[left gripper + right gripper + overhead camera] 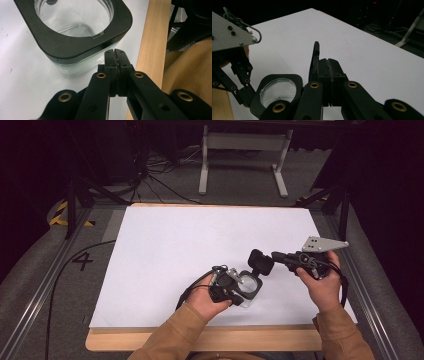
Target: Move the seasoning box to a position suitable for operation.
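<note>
Clear jar with black square collar on white tabletop, near front edge. Left gripper at jar's near side; left gripper view shows jaws together, nothing between, tips just short of collar. Right gripper raised above jar; right gripper view shows jaws clamped on thin edge of black lid. High view alone gives lid's rounded-square outline.
</note>
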`<state>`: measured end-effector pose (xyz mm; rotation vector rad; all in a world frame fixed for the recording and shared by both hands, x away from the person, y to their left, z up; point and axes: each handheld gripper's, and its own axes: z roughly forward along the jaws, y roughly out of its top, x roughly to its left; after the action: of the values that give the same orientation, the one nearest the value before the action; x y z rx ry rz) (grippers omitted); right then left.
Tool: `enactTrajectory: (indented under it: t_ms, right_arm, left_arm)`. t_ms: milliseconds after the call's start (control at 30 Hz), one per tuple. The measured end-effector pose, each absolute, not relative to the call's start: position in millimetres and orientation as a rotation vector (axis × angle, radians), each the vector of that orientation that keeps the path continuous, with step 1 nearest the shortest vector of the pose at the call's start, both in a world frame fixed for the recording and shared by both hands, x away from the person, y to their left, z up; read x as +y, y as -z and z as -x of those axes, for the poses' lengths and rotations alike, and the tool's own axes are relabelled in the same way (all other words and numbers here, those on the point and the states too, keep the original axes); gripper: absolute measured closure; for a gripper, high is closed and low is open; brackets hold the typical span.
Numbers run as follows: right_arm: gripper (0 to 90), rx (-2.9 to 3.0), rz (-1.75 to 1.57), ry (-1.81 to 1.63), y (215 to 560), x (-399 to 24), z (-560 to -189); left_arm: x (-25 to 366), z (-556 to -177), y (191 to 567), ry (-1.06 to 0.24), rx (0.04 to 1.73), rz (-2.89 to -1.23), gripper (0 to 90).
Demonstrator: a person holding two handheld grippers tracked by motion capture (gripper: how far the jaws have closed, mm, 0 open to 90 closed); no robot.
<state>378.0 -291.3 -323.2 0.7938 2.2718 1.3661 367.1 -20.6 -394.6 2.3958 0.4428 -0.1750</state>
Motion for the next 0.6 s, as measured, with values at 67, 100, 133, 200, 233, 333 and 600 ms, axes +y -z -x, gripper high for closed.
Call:
enactTrajectory:
  t_ms: [67,100,133,200,233,333,600]
  right_arm:
    - [89.9,2.272,-0.785,-1.360,322.8,-290.3,-376.7]
    - [89.9,2.273,-0.781,-1.357,322.3,-289.5,-375.8]
    - [90.0,2.277,-0.771,-1.353,321.6,-288.7,-374.8]
    - [90.0,2.285,-0.748,-1.361,320.0,-286.8,-372.7]
    - [90.0,2.290,-0.735,-1.362,319.1,-285.7,-371.3]
    - [90.0,2.340,-0.670,-1.368,317.3,-278.9,-366.7]
    - [90.0,2.488,-0.495,-1.261,322.1,-252.7,-356.5]
  left_arm:
    - [-20.7,-367.1,394.7,0.182,0.442,-2.394,89.8]
    - [-20.7,-366.9,394.6,0.182,0.441,-2.395,89.9]
    - [-20.7,-367.0,394.7,0.184,0.436,-2.392,89.9]
    - [-20.9,-366.7,394.2,0.184,0.440,-2.396,89.9]
    - [-21.1,-366.9,394.4,0.182,0.436,-2.392,89.8]
    - [-21.2,-366.7,394.5,0.174,0.434,-2.391,89.8]
    - [-18.3,-367.3,392.6,0.173,0.437,-2.389,89.8]
